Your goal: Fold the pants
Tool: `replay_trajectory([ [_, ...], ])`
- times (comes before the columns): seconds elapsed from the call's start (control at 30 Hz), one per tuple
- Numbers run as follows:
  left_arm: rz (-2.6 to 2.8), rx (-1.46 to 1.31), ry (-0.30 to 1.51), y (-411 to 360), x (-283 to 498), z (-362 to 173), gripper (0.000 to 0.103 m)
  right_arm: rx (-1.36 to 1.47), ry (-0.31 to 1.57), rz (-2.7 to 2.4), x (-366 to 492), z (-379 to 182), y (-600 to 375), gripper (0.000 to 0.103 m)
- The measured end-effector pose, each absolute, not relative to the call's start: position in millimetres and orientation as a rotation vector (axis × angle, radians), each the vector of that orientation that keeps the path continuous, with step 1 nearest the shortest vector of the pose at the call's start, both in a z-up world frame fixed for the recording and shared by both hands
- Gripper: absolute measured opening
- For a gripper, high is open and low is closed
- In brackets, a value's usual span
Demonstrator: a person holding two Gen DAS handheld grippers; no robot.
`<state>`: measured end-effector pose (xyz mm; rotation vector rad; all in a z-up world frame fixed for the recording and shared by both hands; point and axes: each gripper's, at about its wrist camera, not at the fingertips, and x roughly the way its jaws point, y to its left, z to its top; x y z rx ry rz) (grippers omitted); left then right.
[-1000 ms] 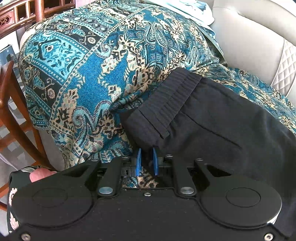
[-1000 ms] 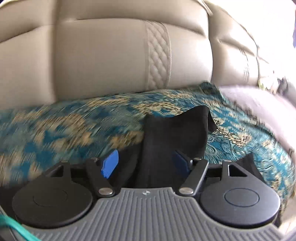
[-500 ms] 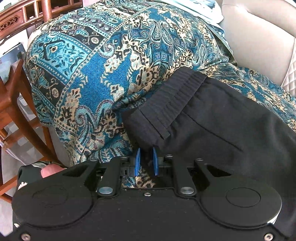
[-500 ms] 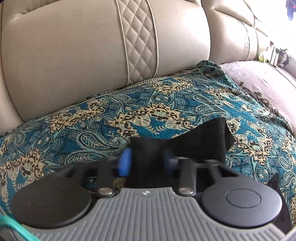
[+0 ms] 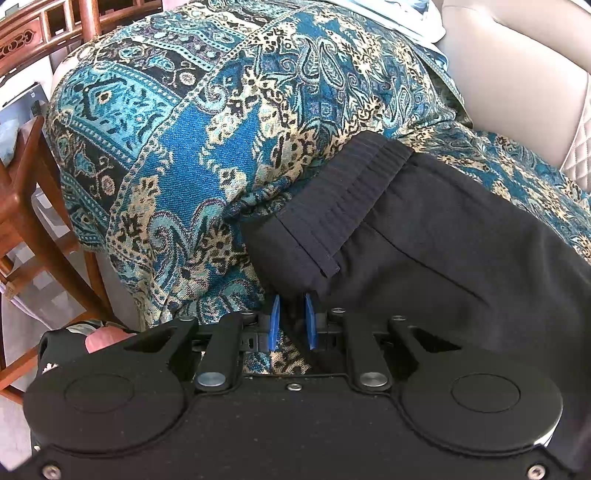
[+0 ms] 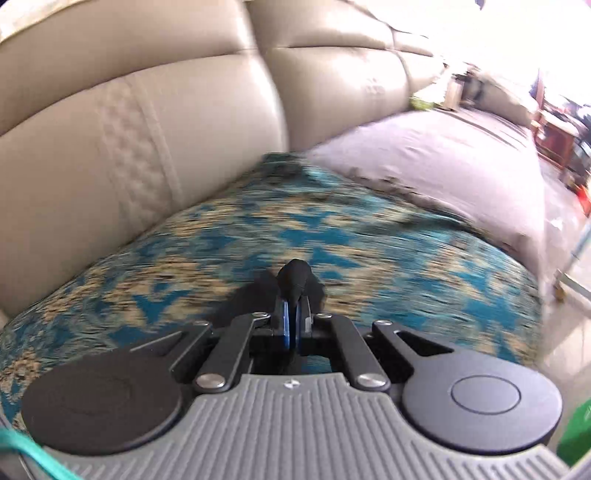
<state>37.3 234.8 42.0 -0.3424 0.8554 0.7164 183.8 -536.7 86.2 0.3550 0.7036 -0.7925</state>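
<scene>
Black pants lie on a blue patterned throw over a sofa, with the elastic waistband toward the armrest. My left gripper is shut on the near corner of the waistband. In the right wrist view, my right gripper is shut on a bunched bit of black pants fabric, held just above the throw. The view is motion blurred.
The beige leather sofa back rises behind the throw. A wooden chair stands left of the armrest. A grey cushion lies to the right. A folded light cloth sits on the armrest's top.
My right gripper closed from wide open onto the pants fabric and swung right across the sofa. My left gripper kept its hold and shifted only slightly.
</scene>
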Motion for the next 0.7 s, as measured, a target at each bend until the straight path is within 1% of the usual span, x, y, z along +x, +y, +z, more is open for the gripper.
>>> replay_trajectory([
  [0.17,0.701,-0.346,0.873,237,38,43,0.015,0.492,0.698,-0.846,121,84,-571,0.005],
  [0.47,0.655,-0.334,0.935,242,46,46,0.015,0.648,0.715,-0.911,44,56,-587,0.005],
  [0.7,0.641,-0.315,0.952,245,49,46,0.016,0.643,0.753,-0.947,12,36,-583,0.005],
])
